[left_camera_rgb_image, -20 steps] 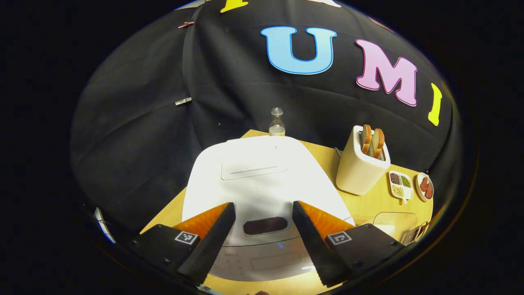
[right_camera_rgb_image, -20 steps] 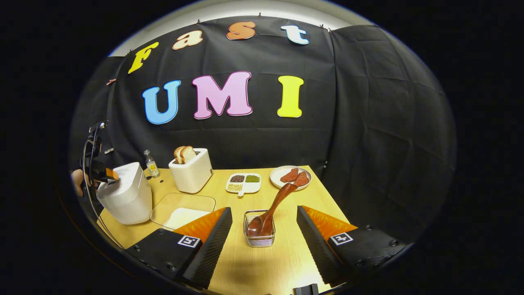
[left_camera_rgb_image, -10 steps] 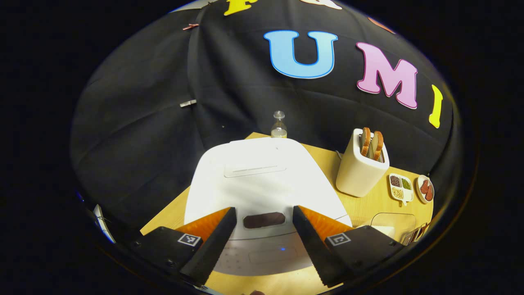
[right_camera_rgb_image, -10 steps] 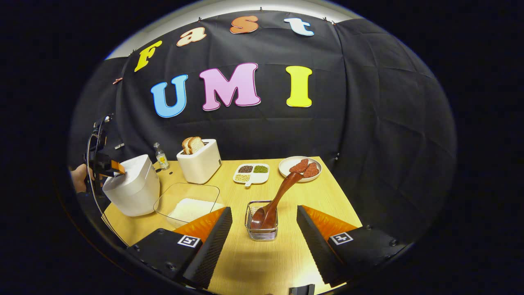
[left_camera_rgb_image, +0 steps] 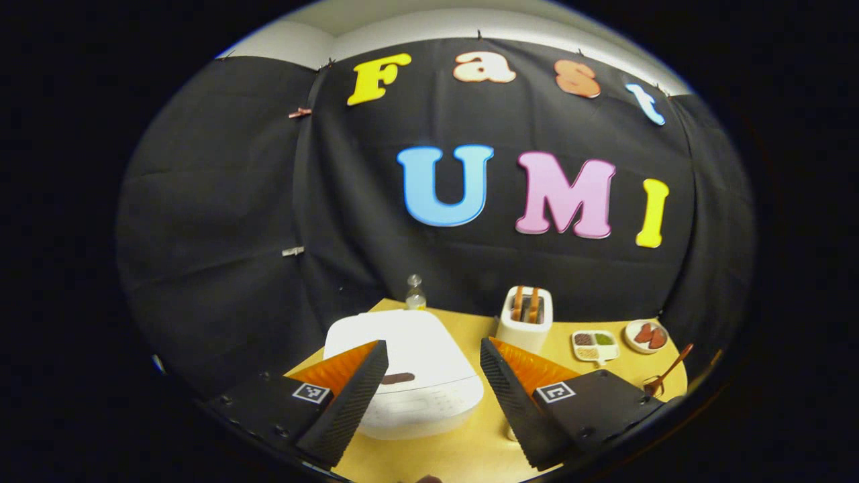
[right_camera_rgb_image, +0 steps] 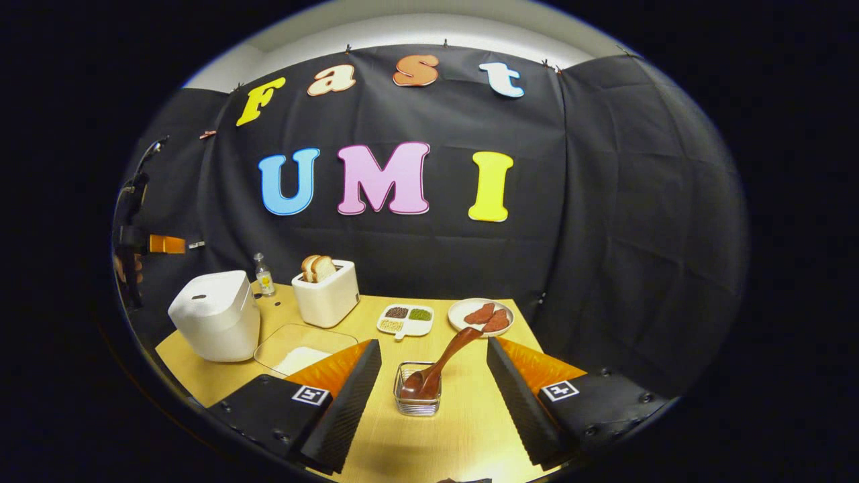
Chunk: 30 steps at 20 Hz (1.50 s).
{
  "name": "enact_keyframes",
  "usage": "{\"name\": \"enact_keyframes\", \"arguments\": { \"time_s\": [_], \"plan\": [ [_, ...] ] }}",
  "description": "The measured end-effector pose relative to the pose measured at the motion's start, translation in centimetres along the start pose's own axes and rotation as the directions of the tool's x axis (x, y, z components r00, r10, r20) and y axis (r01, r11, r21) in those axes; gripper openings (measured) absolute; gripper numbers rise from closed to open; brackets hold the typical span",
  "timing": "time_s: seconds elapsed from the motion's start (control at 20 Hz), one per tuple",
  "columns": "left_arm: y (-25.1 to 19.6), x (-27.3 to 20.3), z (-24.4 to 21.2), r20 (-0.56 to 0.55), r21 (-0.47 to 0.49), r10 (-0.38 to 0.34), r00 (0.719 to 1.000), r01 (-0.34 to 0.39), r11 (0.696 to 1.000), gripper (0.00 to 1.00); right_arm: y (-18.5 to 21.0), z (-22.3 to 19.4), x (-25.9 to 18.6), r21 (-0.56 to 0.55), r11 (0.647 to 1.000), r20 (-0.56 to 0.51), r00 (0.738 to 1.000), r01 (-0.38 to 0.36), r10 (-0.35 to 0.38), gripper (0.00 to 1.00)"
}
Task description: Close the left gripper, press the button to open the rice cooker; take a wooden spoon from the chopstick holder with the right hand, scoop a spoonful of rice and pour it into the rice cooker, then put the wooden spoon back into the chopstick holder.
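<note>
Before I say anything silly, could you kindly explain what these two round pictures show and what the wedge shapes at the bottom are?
No robot here: a person holds a two-finger tool in each hand, and each tool carries a camera. The wedges are that tool's own fingers. In the left gripper view, the left tool is open above the closed white rice cooker. In the right gripper view, the right tool is open, holding nothing, facing a wire holder with a wooden spoon leaning in it. On the wooden table also stand a glass dish of rice, a toaster with bread, a small bottle, a divided dish of beans and a plate of meat.
</note>
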State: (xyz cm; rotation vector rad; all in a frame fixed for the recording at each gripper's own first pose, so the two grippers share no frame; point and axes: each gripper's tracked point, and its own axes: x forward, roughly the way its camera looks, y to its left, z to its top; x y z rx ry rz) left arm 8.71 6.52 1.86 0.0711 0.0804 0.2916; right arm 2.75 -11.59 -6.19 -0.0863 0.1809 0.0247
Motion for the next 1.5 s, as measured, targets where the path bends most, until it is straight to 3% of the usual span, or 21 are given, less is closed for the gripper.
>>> {"name": "enact_keyframes", "arguments": {
  "time_s": [0.3, 0.45, 0.85, 1.5],
  "plan": [
    [-2.7, -8.3, 0.9, 0.055, 0.066, -0.201, 0.978, 0.198, 0.978, 0.96, 4.1, 5.8, -6.3, 0.019, 0.999, 0.124, 0.991, 0.042, -0.044, 0.98],
    [-2.1, -11.2, -0.3, 0.068, 0.034, -0.241, 0.968, 0.239, 0.97, 0.95, 5.9, 7.2, -9.6, -0.018, 0.997, 0.2, 0.977, 0.074, -0.068, 0.99],
    [2.0, -14.8, -3.9, 0.062, 0.034, -0.255, 0.965, 0.253, 0.967, 0.96, 8.9, 3.7, -15.1, 0.035, 0.994, 0.143, 0.984, 0.1, -0.104, 0.99],
    [2.3, -14.3, -5.5, 0.038, 0.052, -0.278, 0.96, 0.276, 0.96, 0.96, 7.3, 3.3, -14.1, 0.163, 0.974, 0.097, 0.98, 0.154, -0.172, 0.99]
  ]
}}
